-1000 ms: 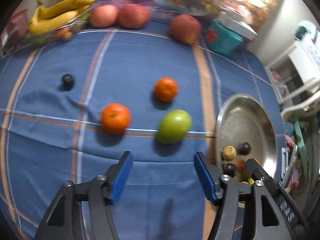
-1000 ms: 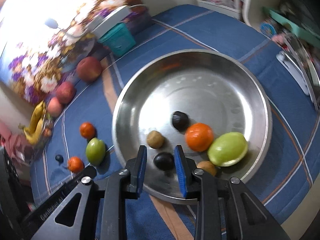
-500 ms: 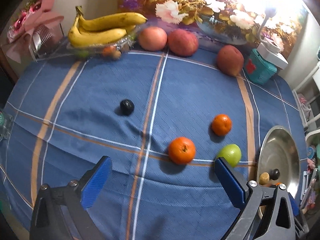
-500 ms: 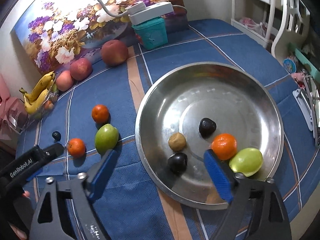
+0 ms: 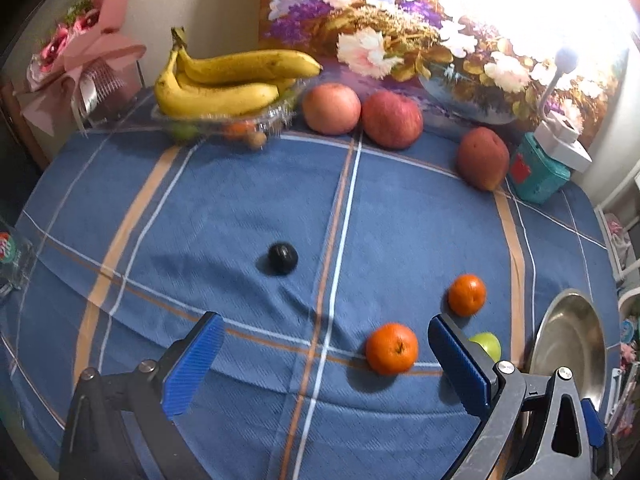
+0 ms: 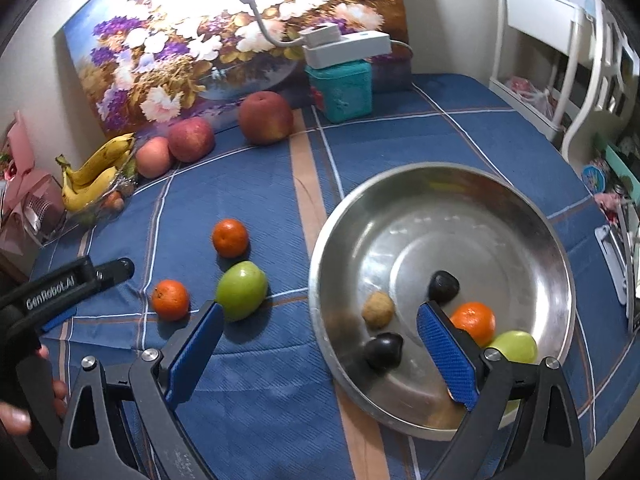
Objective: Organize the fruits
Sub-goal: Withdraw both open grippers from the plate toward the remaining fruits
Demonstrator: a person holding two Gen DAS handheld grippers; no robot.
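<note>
A steel bowl (image 6: 472,184) on the blue cloth holds two dark fruits, a tan fruit (image 6: 377,309), an orange (image 6: 472,322) and a green fruit (image 6: 516,346). On the cloth lie two oranges (image 6: 230,237) (image 6: 171,299), a green fruit (image 6: 241,290) and a small dark fruit (image 5: 282,258). My left gripper (image 5: 326,354) is open and empty above the cloth, the dark fruit ahead of it. My right gripper (image 6: 320,338) is open and empty above the bowl's near left rim. The bowl also shows in the left wrist view (image 5: 568,344).
Bananas (image 5: 224,80) on a clear tray, three apples (image 5: 392,120) and a teal box (image 5: 538,176) with a lamp line the back edge before a flower painting. A pink bouquet (image 5: 80,56) stands far left. White shelving (image 6: 560,60) stands right.
Both grippers have opened wide and pulled up and back. The left view has swung left, so the dark fruit now sits ahead of it.
</note>
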